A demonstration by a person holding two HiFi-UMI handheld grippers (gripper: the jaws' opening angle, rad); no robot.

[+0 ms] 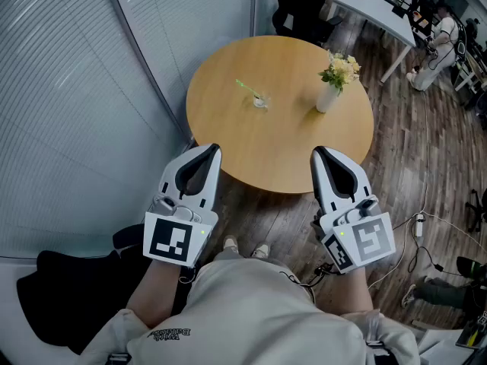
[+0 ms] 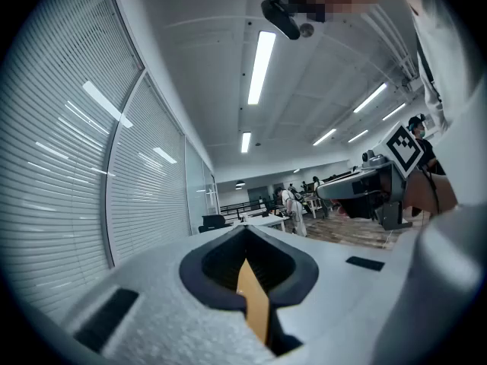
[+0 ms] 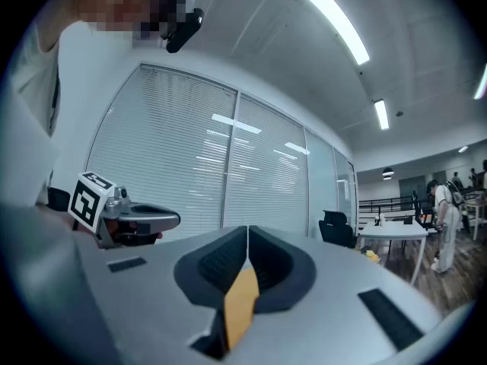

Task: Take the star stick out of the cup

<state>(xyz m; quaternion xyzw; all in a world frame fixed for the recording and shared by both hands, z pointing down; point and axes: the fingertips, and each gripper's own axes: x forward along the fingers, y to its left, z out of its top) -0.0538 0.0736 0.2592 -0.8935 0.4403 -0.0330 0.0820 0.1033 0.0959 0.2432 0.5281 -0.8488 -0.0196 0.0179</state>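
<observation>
Cup (image 1: pixel 261 102), star stick (image 1: pixel 246 88): head view only; left gripper (image 2: pixel 245 231), right gripper (image 3: pixel 248 231) jaws together, empty.

Small print (image 1: pixel 169 332) on the person's sweatshirt (image 1: pixel 259 310) is too blurred to read.

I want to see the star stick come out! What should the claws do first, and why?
Probably reach the left claw forward over the table toward the cup, opening it on the way. Both claws are shut and empty, back at the table's near edge, and the star stick leans left out of the cup. The right claw has the flower vase ahead of it.
</observation>
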